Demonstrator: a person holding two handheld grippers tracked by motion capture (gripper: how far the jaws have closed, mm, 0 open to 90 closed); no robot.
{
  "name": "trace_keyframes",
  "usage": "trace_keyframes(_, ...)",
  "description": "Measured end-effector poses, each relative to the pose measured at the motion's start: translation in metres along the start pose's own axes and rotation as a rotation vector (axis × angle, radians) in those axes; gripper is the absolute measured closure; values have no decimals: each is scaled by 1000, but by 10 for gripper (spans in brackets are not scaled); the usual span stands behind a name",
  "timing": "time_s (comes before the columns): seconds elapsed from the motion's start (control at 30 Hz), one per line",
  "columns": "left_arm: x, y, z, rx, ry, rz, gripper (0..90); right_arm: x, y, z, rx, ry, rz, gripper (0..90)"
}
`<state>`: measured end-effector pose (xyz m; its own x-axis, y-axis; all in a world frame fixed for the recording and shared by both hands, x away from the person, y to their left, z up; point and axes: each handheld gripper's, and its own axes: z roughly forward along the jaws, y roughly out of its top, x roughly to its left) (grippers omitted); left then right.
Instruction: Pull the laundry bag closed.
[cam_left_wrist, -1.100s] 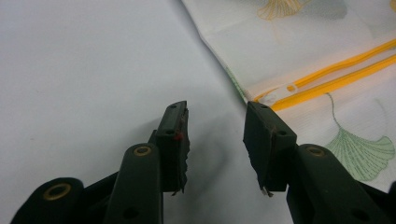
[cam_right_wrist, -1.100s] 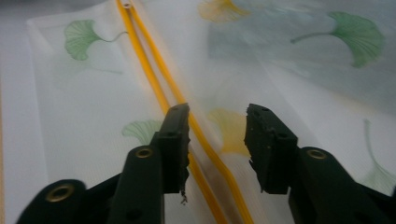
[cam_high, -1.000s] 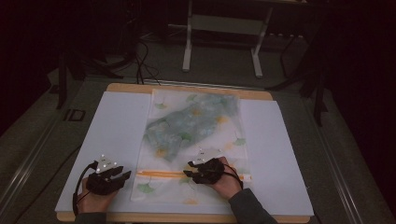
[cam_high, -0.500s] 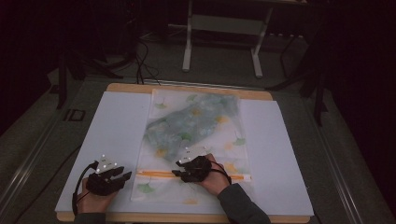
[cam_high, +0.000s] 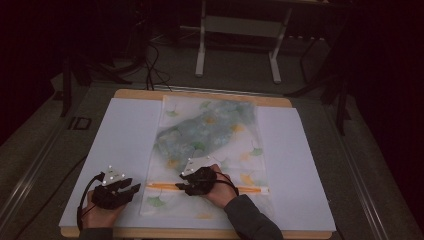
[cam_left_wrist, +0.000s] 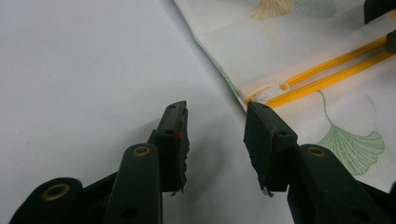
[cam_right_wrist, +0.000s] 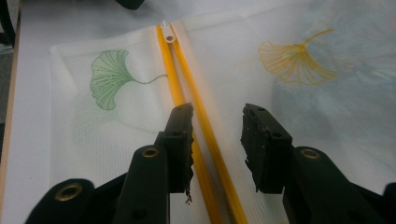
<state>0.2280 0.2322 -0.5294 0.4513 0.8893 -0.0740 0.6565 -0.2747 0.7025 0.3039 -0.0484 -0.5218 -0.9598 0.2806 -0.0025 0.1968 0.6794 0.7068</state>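
Observation:
A see-through mesh pouch (cam_high: 210, 130) printed with ginkgo leaves lies flat on the white sheet (cam_high: 125, 135). An orange zipper (cam_high: 250, 189) runs across its near end. My right gripper (cam_high: 181, 186) points left over that zipper. In the right gripper view it (cam_right_wrist: 215, 120) stands open, its jaws on either side of the zipper's orange tapes (cam_right_wrist: 180, 70), and the white zipper pull (cam_right_wrist: 168, 36) lies farther ahead at the pouch's edge. My left gripper (cam_high: 131, 189) rests on the sheet just left of the pouch. Its jaws (cam_left_wrist: 215, 125) are open and empty, a little short of the zipper end (cam_left_wrist: 268, 95).
The white sheet covers a wooden table (cam_high: 200, 95) with bare sheet on both sides of the pouch. Beyond the far edge are a dark floor, cables and a metal stand (cam_high: 237, 30).
My right gripper has slid left along the zipper, toward the left gripper. The left gripper has stayed where it was.

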Motion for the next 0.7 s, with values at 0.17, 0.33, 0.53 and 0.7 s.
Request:
trace_keyframes(0.17,0,0,0,2,0,0,598,2,4,6,-2,16,-10,659)
trace_keyframes(0.33,0,0,-1,3,-2,1,598,3,6,10,-8,24,-13,656)
trace_keyframes(0.53,0,0,-1,3,-5,3,598,7,9,19,-4,39,-21,666)
trace_keyframes(0.7,-1,1,0,5,-4,6,600,7,12,25,-1,47,-20,677)
